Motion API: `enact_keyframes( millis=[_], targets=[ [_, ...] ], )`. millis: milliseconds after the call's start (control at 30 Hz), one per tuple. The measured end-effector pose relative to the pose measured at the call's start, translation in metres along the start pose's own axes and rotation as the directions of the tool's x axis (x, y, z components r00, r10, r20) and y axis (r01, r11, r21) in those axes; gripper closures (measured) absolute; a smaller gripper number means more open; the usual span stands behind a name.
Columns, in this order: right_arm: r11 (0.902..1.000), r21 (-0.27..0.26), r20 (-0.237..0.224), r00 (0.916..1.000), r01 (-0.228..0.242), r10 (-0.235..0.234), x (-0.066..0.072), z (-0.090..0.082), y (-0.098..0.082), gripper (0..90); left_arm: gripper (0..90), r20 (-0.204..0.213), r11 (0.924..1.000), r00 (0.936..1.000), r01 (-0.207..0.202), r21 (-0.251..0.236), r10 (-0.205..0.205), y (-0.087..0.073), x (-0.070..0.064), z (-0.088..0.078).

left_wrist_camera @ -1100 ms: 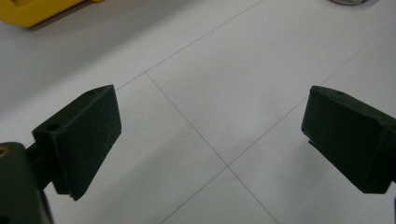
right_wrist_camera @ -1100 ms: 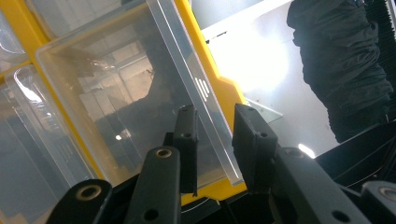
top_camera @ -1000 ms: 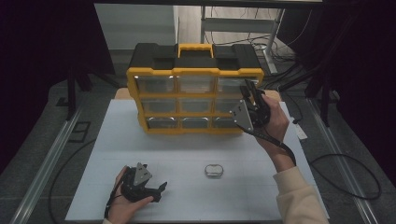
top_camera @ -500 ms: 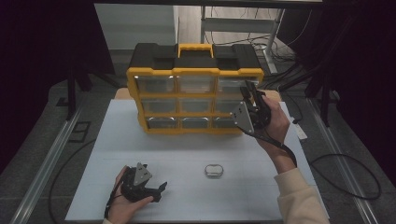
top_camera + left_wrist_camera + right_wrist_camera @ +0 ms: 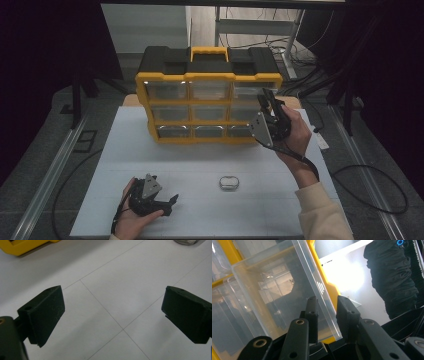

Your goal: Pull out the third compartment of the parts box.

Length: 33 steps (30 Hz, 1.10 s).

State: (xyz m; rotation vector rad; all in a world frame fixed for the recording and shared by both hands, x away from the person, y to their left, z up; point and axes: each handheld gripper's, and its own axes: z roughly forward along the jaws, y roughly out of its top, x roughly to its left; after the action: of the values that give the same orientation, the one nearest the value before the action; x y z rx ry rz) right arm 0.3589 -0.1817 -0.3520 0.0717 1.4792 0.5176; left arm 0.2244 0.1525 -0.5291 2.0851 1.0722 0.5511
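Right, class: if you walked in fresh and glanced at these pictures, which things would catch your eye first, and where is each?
The yellow-and-black plastic drawer organiser stands at the far middle of the white table. The right gripper has its jaws closed on the edge of a clear plastic drawer at the organiser's right side. Nearer, a small oval metal ring lies alone on the table, and the left gripper rests open at the near left.

An organizer cabinet (image 5: 207, 107) is standing at the table's (image 5: 125, 150) far edge, with a small metal ring (image 5: 228, 182) lying in front of it.
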Motion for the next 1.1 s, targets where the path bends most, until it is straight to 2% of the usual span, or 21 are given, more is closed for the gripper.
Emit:
enact_keyframes(
  millis=[1100],
  targets=[
    [0.9993,-0.037,0.013,0.9999,0.007,-0.006,0.000,-0.018,-0.002,71.7,5.3,0.000,0.9998,0.9999,0.014,-0.013,-0.014,0.000,0.002,-0.002]
  ],
)
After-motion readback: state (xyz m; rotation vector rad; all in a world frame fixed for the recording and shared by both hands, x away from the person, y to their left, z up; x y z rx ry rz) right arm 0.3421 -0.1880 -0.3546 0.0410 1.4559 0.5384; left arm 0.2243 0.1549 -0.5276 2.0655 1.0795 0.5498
